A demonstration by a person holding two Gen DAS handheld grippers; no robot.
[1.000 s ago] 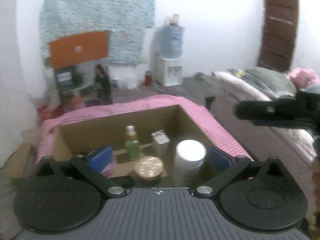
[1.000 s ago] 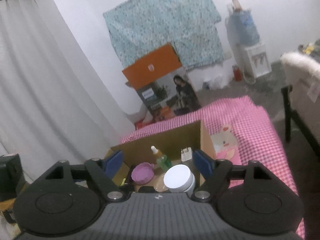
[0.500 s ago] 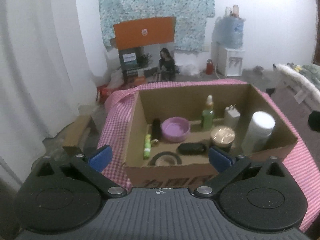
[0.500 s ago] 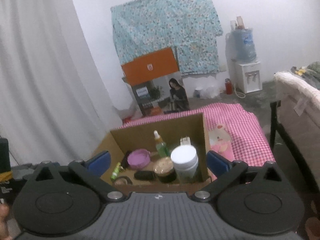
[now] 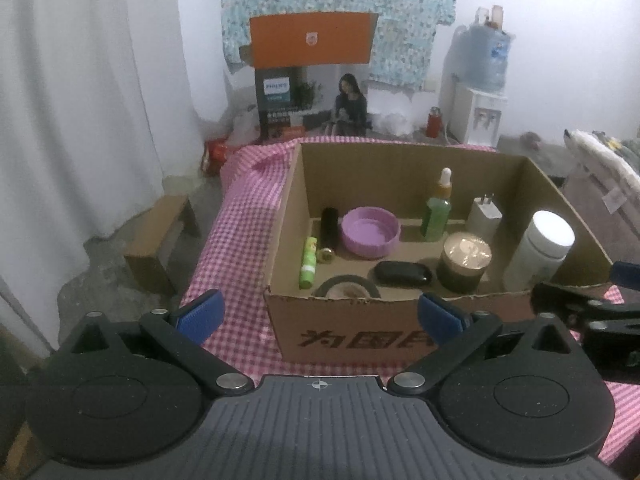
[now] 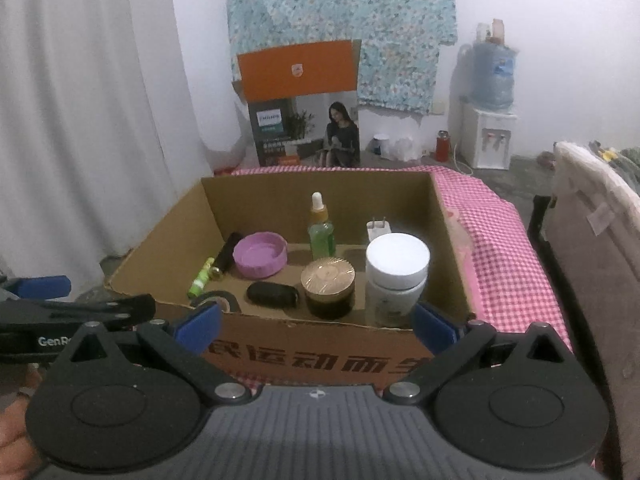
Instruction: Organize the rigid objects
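Observation:
An open cardboard box [image 5: 344, 324] [image 6: 316, 360] stands on a pink checked cloth. In it are a purple lid [image 5: 370, 232] [image 6: 260, 254], a green dropper bottle [image 5: 438, 212] [image 6: 321, 228], a white charger [image 5: 485, 214], a white jar [image 5: 540, 252] [image 6: 396, 276], a gold-lidded dark jar [image 5: 464, 266] [image 6: 329, 286], a black case [image 5: 402, 274] [image 6: 273, 294], a green tube [image 5: 308, 263] [image 6: 201, 276], a black tube [image 5: 329, 226] and a tape roll [image 5: 347, 289]. My left gripper [image 5: 320, 316] and right gripper [image 6: 316, 322] are open and empty, both in front of the box's near wall.
The pink checked cloth [image 5: 240, 216] [image 6: 504, 248] covers the table. An orange-topped carton [image 5: 308, 80] stands behind on the floor, a water dispenser [image 5: 480, 92] at the back right. A small cardboard box [image 5: 160, 236] is on the floor left. A bed edge [image 6: 592, 216] is on the right.
Both grippers have pulled back from over the box, so the whole box and its near wall now show. Each gripper has come into the other's view at the side.

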